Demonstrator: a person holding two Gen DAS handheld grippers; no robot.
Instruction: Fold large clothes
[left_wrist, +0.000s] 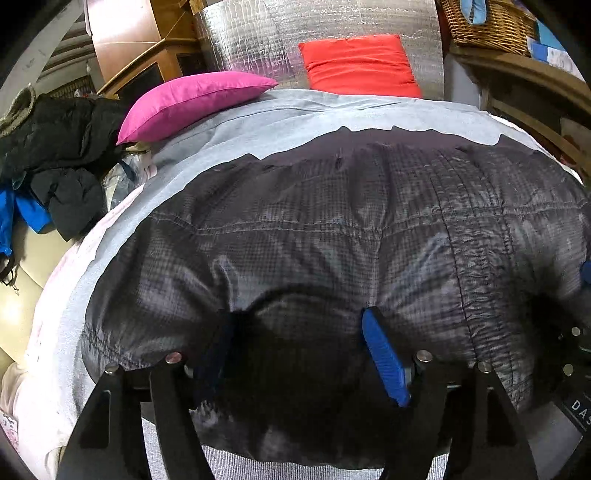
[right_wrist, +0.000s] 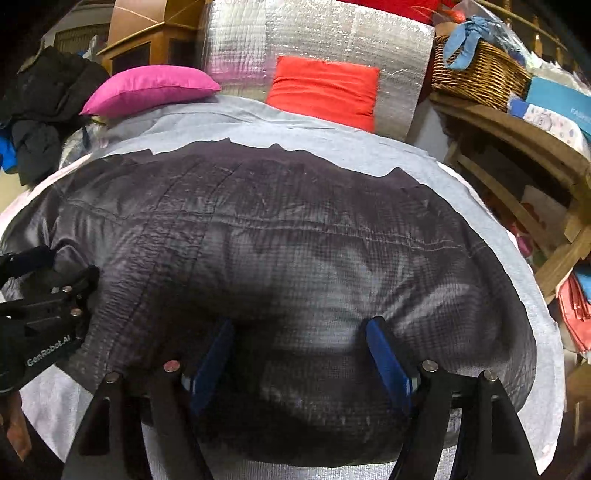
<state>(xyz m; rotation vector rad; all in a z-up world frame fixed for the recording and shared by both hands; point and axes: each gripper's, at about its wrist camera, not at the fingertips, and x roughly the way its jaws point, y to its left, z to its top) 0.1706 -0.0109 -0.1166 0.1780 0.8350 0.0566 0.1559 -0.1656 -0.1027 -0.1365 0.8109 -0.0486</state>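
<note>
A dark grey quilted jacket lies spread over a light grey sheet on a bed. My left gripper hovers over the jacket's near part, jaws wide apart, blue pads clear of the fabric. My right gripper stands the same way, open above the near edge, holding nothing. Each gripper shows at the edge of the other's view: the right gripper's body at the right, the left gripper's body at the left. The two are side by side.
A pink pillow and a red pillow rest at the bed's far end against silver foil padding. Dark clothes are piled at the left. A wooden shelf with a wicker basket stands at the right.
</note>
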